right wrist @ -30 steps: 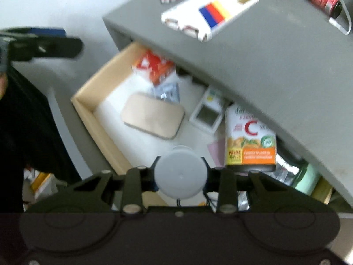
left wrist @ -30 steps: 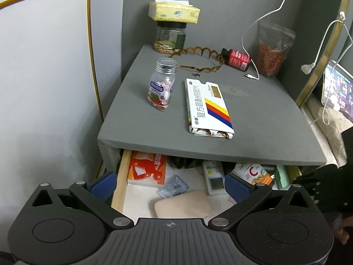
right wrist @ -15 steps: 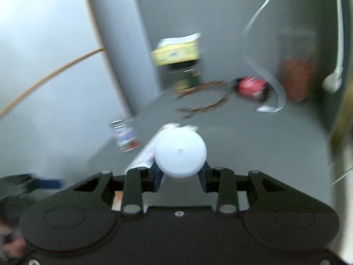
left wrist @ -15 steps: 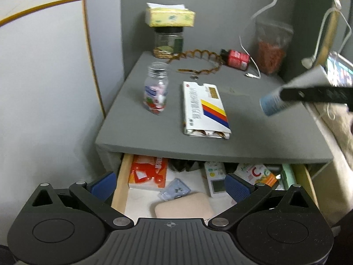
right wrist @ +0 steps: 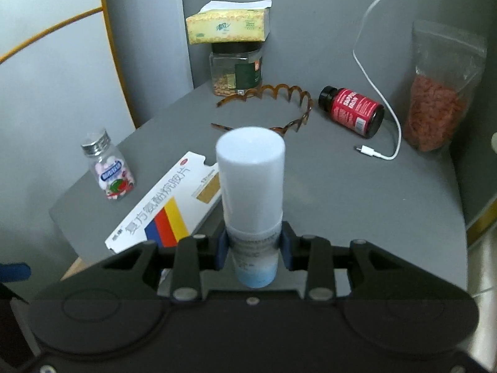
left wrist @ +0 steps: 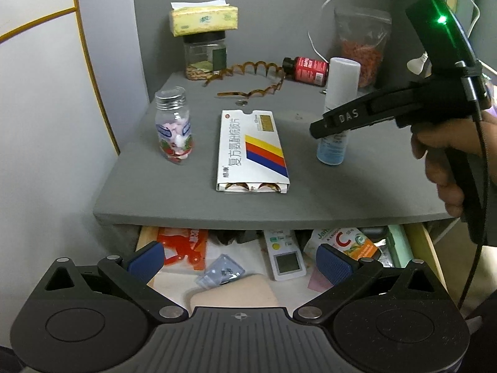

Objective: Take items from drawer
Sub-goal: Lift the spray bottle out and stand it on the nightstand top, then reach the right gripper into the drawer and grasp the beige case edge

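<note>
My right gripper (right wrist: pixel 253 245) is shut on a white spray bottle (right wrist: pixel 251 186) with a pale blue base, held upright at the grey nightstand top (right wrist: pixel 357 192). The left wrist view shows that bottle (left wrist: pixel 337 105) standing right of the striped medicine box (left wrist: pixel 251 152), with the right gripper's finger (left wrist: pixel 344 119) across it. My left gripper (left wrist: pixel 239 264) hangs open over the open drawer (left wrist: pixel 419 245), nothing between its blue pads. Inside the drawer lie an orange packet (left wrist: pixel 183 242), a foil sachet (left wrist: pixel 222 272), a beige pad (left wrist: pixel 233 292), a white meter (left wrist: pixel 284 258) and a vitamin C pack (left wrist: pixel 344 242).
On the top stand a clear candy bottle (left wrist: pixel 174 124), a nut jar (left wrist: pixel 205 52) under a tissue pack (left wrist: pixel 203 20), a brown wavy hairband (left wrist: pixel 251 77), a red-label bottle (left wrist: pixel 307 68) on its side, a white cable (right wrist: pixel 382 124) and a bag of red berries (right wrist: pixel 435 99).
The right gripper carried the spray bottle up out of the drawer and over the nightstand top, where it now stands upright. The left gripper drifted a little and stayed open.
</note>
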`<state>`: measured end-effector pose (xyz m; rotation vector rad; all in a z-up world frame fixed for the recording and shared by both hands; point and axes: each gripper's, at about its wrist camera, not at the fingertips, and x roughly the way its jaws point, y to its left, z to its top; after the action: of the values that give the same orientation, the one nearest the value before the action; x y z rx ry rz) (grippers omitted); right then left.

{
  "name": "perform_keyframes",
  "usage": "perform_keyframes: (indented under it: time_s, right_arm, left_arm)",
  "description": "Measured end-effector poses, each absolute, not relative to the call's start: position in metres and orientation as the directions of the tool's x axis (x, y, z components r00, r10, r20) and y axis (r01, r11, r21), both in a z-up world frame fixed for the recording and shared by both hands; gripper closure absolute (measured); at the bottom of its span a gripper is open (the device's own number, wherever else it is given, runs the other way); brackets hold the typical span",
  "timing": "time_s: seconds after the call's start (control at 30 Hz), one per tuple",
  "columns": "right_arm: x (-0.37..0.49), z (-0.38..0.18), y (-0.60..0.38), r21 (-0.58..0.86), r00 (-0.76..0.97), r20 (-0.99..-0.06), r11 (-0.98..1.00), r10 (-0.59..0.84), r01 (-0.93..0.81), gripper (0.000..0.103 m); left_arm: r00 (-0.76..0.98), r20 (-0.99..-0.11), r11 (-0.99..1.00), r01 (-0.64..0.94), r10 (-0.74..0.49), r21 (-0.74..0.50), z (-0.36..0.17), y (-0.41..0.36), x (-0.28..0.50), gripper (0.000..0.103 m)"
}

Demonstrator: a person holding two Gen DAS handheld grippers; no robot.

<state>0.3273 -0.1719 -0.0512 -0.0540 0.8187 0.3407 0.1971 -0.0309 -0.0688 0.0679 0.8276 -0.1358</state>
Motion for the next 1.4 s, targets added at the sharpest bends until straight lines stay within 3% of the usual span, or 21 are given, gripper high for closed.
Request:
perform_keyframes:
  time_s: [0.13,0.23,0.3,0.4,0.47,0.5,0.83,0.9,0.93,0.97,1.2,1.4]
  right_arm:
    - [0.33,-0.061,-0.174,0.106,0.617,-0.732,0.943,0.288,-0.315,0.066]
    - [0.327,-0.064,-0.171,0.11,0.617,-0.731,0.942,0.292,-0.316,0.047]
    - [0.324,-0.065,-0.169,0.11,0.619,-0.731,0.944,0.288,-0.311,0.046]
    - [0.32,-0.068,-0.174,0.137,0.61,-0.739,0.95,0.287,-0.281,0.051]
    - [0.321,-0.07,-0.175,0.153,0.595,-0.748,0.949,0.294,-0.277,0.067]
    - [0.322,-0.071,-0.175,0.147,0.588,-0.755,0.95,0.289,-0.277,0.069]
    - [0.336,-0.081,-0.167,0.101,0.62,-0.739,0.952,0.266,-0.288,0.069]
    - [0.333,-0.082,-0.169,0.104,0.627,-0.733,0.954,0.265,-0.282,0.056]
    - [0.331,-0.081,-0.17,0.095,0.63,-0.735,0.958,0.251,-0.271,0.04]
    - [0.329,-0.08,-0.17,0.084,0.636,-0.735,0.962,0.236,-0.259,0.033]
    - [0.276,-0.06,-0.195,0.112,0.669,-0.713,0.976,0.21,-0.187,0.03]
    - [0.218,-0.065,-0.197,0.268,0.587,-0.727,0.935,0.355,-0.233,0.027]
  left_arm:
    - [0.674,-0.732,0.989,0.149,-0.102,-0.001,-0.067,-0.033,0.199,0.0]
    - [0.673,-0.731,0.988,0.151,-0.115,-0.017,-0.067,-0.032,0.2,0.0]
    - [0.672,-0.731,0.988,0.153,-0.12,-0.021,-0.066,-0.031,0.2,0.0]
    - [0.673,-0.728,0.988,0.152,-0.13,-0.035,-0.065,-0.029,0.199,0.0]
    - [0.674,-0.726,0.987,0.15,-0.138,-0.048,-0.063,-0.026,0.2,0.0]
    - [0.674,-0.725,0.987,0.149,-0.141,-0.054,-0.063,-0.025,0.2,0.0]
    - [0.673,-0.729,0.988,0.148,-0.128,-0.037,-0.067,-0.027,0.205,0.0]
    - [0.676,-0.726,0.989,0.146,-0.125,-0.035,-0.066,-0.026,0.205,0.0]
    - [0.679,-0.724,0.989,0.144,-0.125,-0.036,-0.065,-0.026,0.205,0.0]
    - [0.681,-0.721,0.989,0.141,-0.124,-0.037,-0.064,-0.025,0.205,0.0]
    - [0.703,-0.706,0.996,0.065,-0.083,-0.053,-0.055,0.003,0.201,0.0]
    - [0.708,-0.705,0.994,-0.048,-0.036,-0.099,-0.046,0.053,0.193,0.0]
